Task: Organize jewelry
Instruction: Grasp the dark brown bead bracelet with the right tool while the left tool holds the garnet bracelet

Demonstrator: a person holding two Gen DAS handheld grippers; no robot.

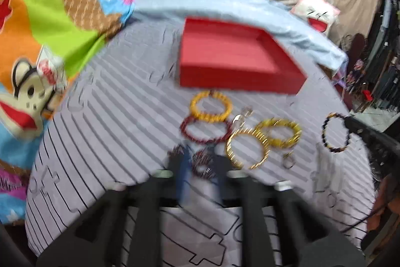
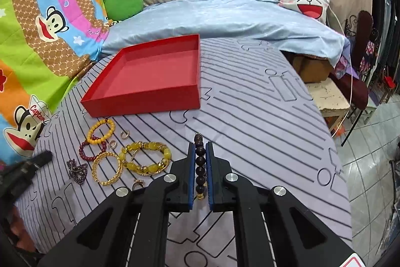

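Right tool (image 2: 200, 162) is clamped on a dark bead bracelet (image 2: 200, 167), near the red box (image 2: 150, 81), with other bracelets (image 2: 146, 158) lying in front of that box.

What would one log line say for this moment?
right gripper: jaws shut on dark bead bracelet | left gripper: jaws open | red tray: empty

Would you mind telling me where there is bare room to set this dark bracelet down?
The red tray is empty inside. The striped sheet right of the tray, up to the blue blanket, lies bare. Below the tray's front wall it is crowded: bracelets and rings.
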